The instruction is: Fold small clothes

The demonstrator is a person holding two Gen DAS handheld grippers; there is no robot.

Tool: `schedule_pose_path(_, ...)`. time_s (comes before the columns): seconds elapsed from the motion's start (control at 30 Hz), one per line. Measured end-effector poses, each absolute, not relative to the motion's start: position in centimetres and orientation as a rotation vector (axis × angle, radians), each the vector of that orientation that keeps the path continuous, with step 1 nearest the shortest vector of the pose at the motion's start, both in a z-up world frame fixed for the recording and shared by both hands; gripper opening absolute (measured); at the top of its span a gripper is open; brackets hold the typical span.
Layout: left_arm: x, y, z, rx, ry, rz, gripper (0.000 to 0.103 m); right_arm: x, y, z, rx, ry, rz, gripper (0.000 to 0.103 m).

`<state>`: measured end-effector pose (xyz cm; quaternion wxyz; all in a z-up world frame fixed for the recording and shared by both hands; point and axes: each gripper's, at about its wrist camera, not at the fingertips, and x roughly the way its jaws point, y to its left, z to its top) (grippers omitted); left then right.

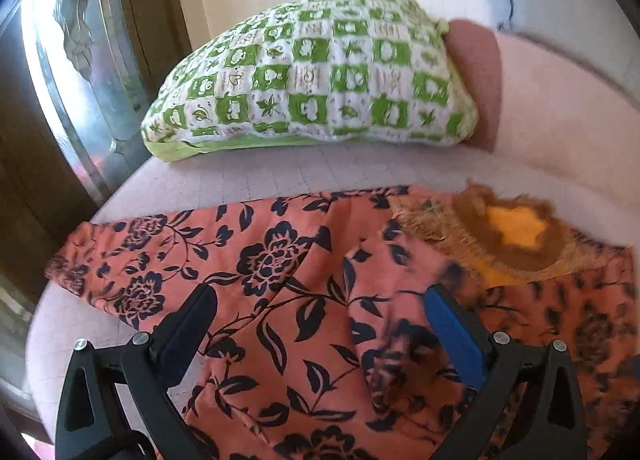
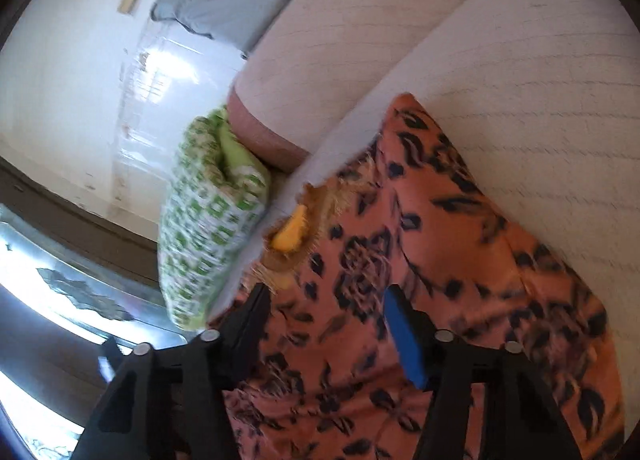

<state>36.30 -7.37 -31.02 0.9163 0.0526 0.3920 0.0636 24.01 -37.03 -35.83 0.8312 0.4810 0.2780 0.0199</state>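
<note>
A salmon-orange garment with a dark navy flower print [image 1: 280, 272] lies spread on a pale bed sheet [image 1: 248, 176]. It has a brown and gold embroidered neckline with a yellow patch [image 1: 516, 228] at the far right. My left gripper [image 1: 320, 300] is open and hovers just above the cloth, fingers apart on either side of a fold. In the right wrist view the same garment [image 2: 460, 260] fills the lower right, its neckline [image 2: 292, 232] at the centre. My right gripper [image 2: 324, 300] is open above the cloth and holds nothing.
A green and white checked pillow [image 1: 312, 76] lies at the far side of the bed, also in the right wrist view [image 2: 204, 228]. A pink bolster [image 1: 476, 80] and a pale cushion [image 1: 560, 112] lie to its right. A window and dark frame [image 1: 80, 80] stand at the left.
</note>
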Motion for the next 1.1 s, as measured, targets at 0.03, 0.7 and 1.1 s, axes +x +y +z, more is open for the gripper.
schedule_pose_path(0.03,36.8,-7.7,-32.0,0.181,0.828,0.209,0.103,24.5,-37.2,-36.2,1.034,0.59,0.043,0.059)
schedule_pose_path(0.7,35.7,6.2,-29.1,-0.098,0.857,0.539,0.103,26.0,-38.6,-40.6,1.125,0.766,-0.064,0.043)
schedule_pose_path(1.1,38.2,1.6,-32.8,-0.034,1.063,0.232,0.103,26.2,-38.4,-40.4,1.1,0.781,-0.06,0.044)
